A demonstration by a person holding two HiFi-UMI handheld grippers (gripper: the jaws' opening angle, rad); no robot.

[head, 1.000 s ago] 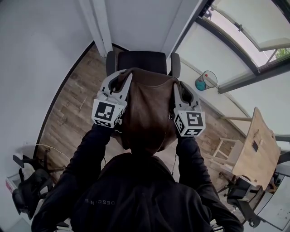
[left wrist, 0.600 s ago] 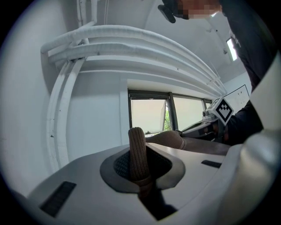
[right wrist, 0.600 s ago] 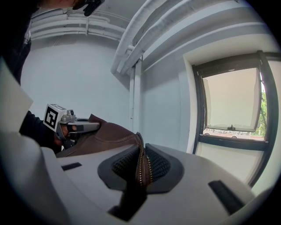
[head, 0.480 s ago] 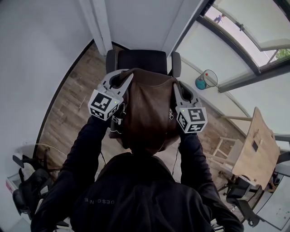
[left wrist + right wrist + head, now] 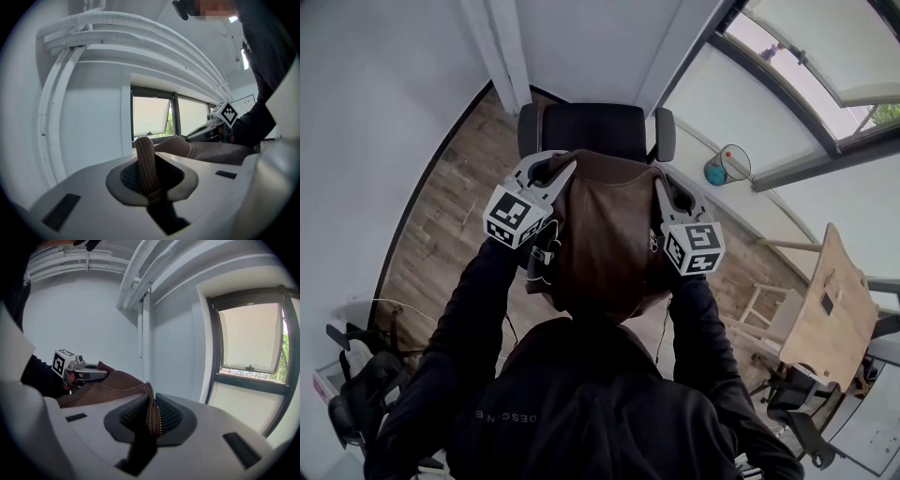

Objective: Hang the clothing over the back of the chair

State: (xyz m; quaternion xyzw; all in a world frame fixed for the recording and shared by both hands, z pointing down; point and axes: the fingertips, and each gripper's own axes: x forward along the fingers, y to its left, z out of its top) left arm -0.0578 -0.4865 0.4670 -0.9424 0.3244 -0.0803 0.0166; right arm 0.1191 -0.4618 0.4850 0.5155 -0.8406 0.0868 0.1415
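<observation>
In the head view the brown jacket [image 5: 605, 230] hangs spread between the left tool [image 5: 551, 169] and the right tool [image 5: 666, 186], in front of the black office chair [image 5: 591, 127]. Compared with a second ago, its top edge sits a little lower against the chair back, so more black backrest shows above it. The left tool's marker cube has also tipped flatter. A small dark part now dangles at the jacket's left edge below that cube, too small to identify. The jacket's lower end is hidden behind the person's dark hood, and the chair seat is covered by the jacket. Whether the fabric already touches the backrest cannot be told. The wooden floor [image 5: 441, 234] shows on either side.

In the left gripper view the left tool is clamped on a ribbed knit band [image 5: 145, 161] of the jacket, which stands upright between the pads. The rest of the jacket stretches away to the right, towards the other tool and a dark sleeve.

In the right gripper view the right tool is clamped on the jacket's zipper edge [image 5: 151, 411], with the brass teeth running up between the pads. The brown fabric runs off to the left, where the left tool holds the far end. A window [image 5: 251, 341] fills the right side.
</observation>
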